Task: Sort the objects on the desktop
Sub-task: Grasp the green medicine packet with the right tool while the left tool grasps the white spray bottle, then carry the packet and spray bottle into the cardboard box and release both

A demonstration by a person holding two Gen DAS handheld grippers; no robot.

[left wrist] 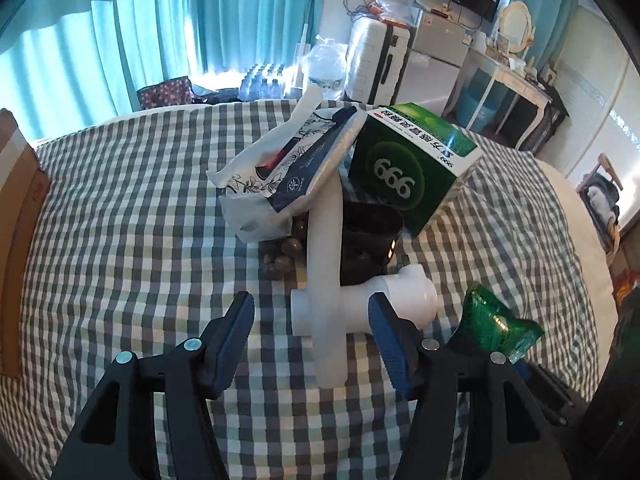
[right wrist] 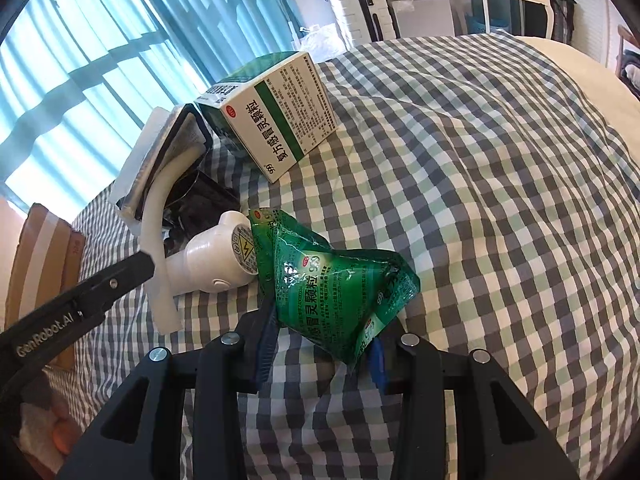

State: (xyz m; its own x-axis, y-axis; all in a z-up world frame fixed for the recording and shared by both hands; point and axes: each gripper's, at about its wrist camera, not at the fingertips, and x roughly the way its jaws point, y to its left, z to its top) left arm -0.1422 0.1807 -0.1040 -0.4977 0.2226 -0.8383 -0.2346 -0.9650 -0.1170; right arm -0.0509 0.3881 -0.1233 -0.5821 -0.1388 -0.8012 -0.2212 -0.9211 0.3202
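Showing a checked grey, green and white cloth (left wrist: 120,220) bearing a small heap of objects. The left gripper (left wrist: 312,312), with its blue-padded jaws apart, straddles the near end of a long white plastic handle (left wrist: 326,280) without pressing on it. The handle belongs to a white plastic device whose rounded body (left wrist: 404,300) lies just right of it, bearing a round warning label (right wrist: 243,249) on its end. The right gripper (right wrist: 324,332) is closed on a crinkled green foil sachet (right wrist: 336,292), which is lifted above the cloth, near and right of the white body. Farther off, a green and white cardboard medicine box marked 999 (left wrist: 412,168) leans tilted on the heap, partly over a dark, glossy object (left wrist: 368,240) whose kind cannot be told. To the left of the box a white pouch printed with dark blue flowers (left wrist: 288,172) rests across the handle's far end, with small brown beads (left wrist: 284,252) beneath it. A brown cardboard carton (left wrist: 20,208) stands at the far left edge.
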